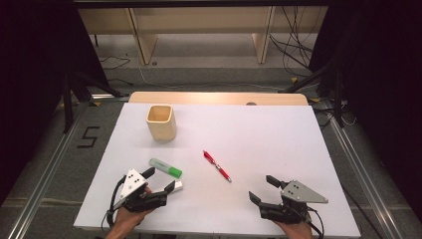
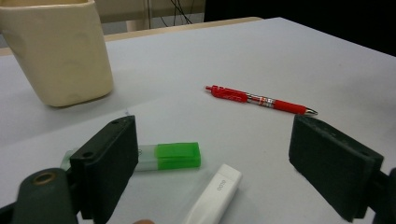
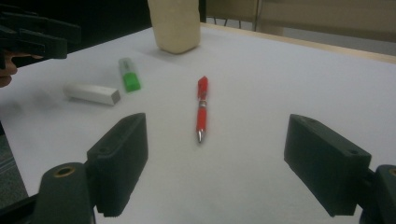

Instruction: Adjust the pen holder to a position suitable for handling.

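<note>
left gripper (image 1: 160,181) spread wide with nothing pinched, small white rectangular eraser (image 2: 215,193) and green-capped highlighter (image 2: 169,156) lying between its jaws, right gripper (image 1: 262,188) gaping too, slim red plastic pen (image 3: 201,108) seen ahead, untouched

A black "5" marks the floor (image 1: 88,137) left of the table.

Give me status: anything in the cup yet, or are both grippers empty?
Nothing looks done: the cup shows nothing inside from above. The green highlighter, white eraser and red pen lie loose on the white table. In hand: nothing. The left gripper has its jaws open beside the highlighter and eraser; the right gripper is open, short of the pen. Probably left: every pickup.
</note>
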Demonstrator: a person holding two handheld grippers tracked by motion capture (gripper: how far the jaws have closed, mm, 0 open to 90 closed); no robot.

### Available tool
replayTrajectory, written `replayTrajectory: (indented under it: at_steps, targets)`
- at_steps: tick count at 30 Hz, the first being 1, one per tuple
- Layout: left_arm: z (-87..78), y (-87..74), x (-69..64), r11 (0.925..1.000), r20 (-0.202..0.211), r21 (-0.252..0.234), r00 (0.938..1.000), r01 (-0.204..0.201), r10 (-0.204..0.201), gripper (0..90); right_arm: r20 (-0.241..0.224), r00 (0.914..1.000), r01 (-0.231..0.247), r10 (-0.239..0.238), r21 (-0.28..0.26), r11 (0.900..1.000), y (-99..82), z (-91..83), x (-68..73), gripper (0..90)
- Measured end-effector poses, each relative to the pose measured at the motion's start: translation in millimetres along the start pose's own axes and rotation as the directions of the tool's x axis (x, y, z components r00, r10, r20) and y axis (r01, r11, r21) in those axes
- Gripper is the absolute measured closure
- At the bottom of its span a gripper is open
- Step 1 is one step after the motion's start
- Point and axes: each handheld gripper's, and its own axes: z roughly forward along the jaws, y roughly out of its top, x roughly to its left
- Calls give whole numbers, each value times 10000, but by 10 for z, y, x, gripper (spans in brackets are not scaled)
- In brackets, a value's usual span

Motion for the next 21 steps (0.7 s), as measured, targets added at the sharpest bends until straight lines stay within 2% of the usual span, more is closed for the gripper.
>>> replayTrajectory:
  at_steps: [10,11,21]
  targets:
    - [12,36,26,10000,-136,54,9999,49,-49,152,82,10000,-50,51,-106,9999,4,-2,-11,231]
    - [17,62,46,9998,-184,56,9996,204,-203,152,79,9999,-74,75,-118,9999,4,-2,-10,230]
    - [120,192,186,9983,-546,435,9978,400,-376,152,67,9999,-109,110,-119,9999,3,9,-13,231]
